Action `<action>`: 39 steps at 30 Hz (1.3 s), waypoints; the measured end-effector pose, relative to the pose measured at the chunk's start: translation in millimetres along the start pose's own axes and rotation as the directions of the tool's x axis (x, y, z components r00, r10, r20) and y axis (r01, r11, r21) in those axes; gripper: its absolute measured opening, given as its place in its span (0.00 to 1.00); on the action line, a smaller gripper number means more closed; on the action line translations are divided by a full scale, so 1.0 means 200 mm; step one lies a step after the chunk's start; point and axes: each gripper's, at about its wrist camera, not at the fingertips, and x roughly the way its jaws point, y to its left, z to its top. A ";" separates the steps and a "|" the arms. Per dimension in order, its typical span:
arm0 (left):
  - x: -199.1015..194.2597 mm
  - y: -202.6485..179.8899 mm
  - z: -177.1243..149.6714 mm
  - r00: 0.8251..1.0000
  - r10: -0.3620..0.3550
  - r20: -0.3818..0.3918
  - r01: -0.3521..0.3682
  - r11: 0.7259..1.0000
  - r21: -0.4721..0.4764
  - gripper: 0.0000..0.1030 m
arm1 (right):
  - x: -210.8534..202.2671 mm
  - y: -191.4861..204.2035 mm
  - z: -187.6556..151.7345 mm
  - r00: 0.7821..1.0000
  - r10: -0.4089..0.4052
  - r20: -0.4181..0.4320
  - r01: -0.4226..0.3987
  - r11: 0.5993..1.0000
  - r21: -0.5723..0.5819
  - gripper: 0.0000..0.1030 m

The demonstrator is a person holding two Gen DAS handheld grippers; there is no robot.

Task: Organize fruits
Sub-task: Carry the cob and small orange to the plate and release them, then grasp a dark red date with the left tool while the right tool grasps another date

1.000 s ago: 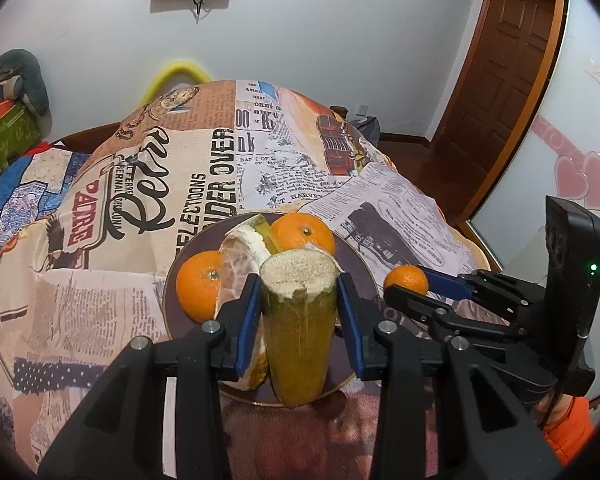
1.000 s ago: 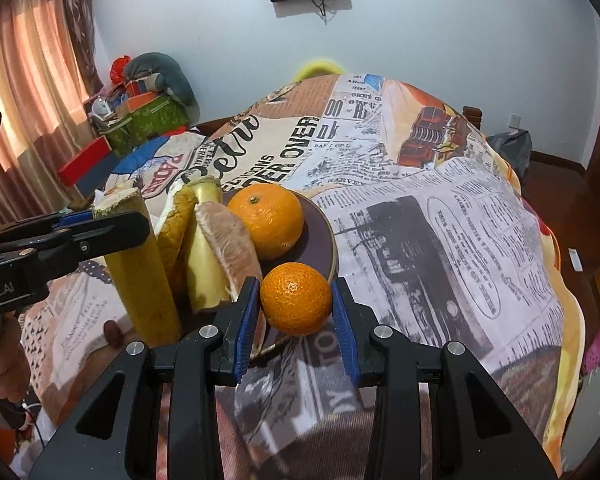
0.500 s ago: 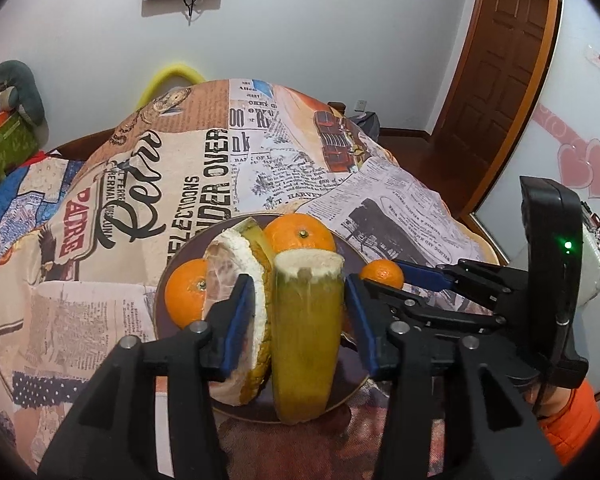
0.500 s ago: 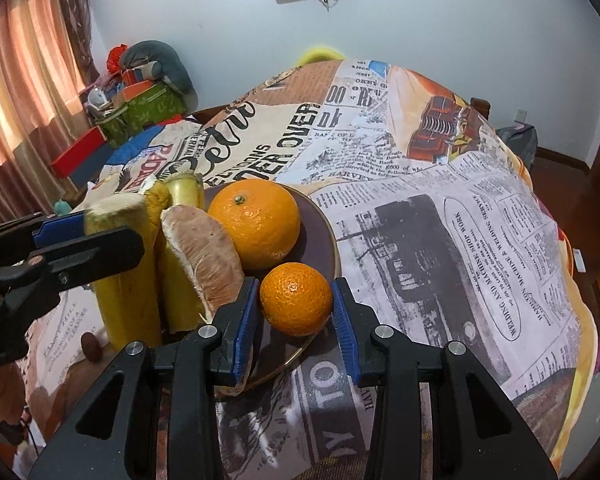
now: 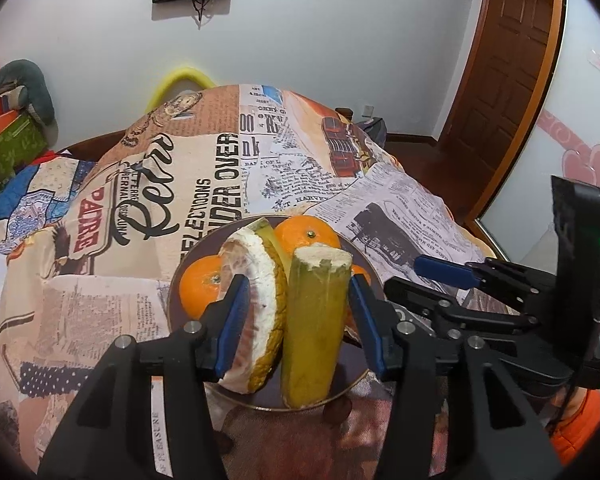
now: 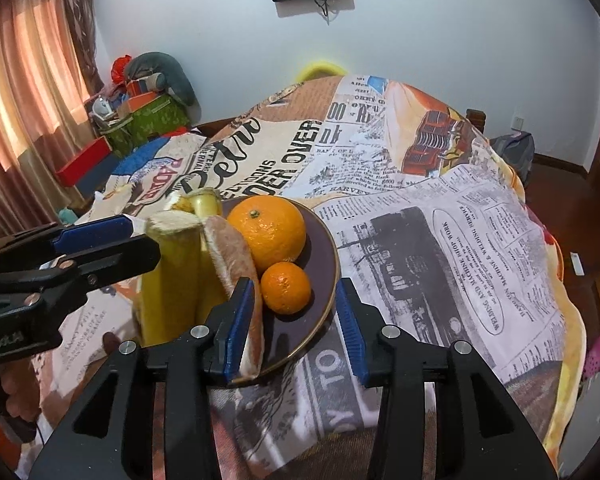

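A dark round plate (image 5: 356, 384) (image 6: 324, 264) sits on the newspaper-print cloth. It holds a yellow-green pomelo rind wedge (image 5: 314, 320) (image 6: 168, 276), a peeled pomelo piece (image 5: 260, 296) (image 6: 236, 264), a big orange (image 5: 306, 236) (image 6: 266, 232), a second orange (image 5: 200, 284) at the left and a small orange (image 6: 286, 287). My left gripper (image 5: 298, 320) is open, its jaws either side of the rind wedge and apart from it. My right gripper (image 6: 292, 316) is open, and the small orange rests on the plate just beyond its jaws.
The table edge drops off at the right toward a wooden door (image 5: 508, 64) and floor. Boxes and bags (image 6: 140, 112) are piled by the curtain at the left. Each gripper shows in the other's view: the right one (image 5: 500, 304), the left one (image 6: 52, 256).
My left gripper has opened off the rind wedge, which now stands on the plate. My right gripper has opened and drawn back, leaving the small orange on the plate.
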 end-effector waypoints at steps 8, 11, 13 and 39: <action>-0.15 0.03 -0.04 0.999 0.031 0.022 -0.031 0.999 -0.009 0.49 | -0.11 0.09 -0.03 1.000 0.001 0.012 0.000 1.000 -0.021 0.38; -0.23 0.05 -0.07 0.999 0.041 0.030 -0.040 0.999 -0.014 0.49 | -0.16 0.13 -0.05 1.000 0.004 0.021 -0.003 1.000 -0.027 0.38; -0.28 0.07 -0.09 0.998 0.046 0.035 -0.046 0.999 -0.018 0.49 | -0.18 0.15 -0.06 1.000 0.004 0.025 -0.003 0.999 -0.032 0.38; -0.15 0.31 -0.46 0.982 0.069 -0.175 -0.079 0.996 -0.051 0.52 | -0.01 0.35 -0.28 0.993 0.019 -0.114 -0.026 0.998 -0.065 0.42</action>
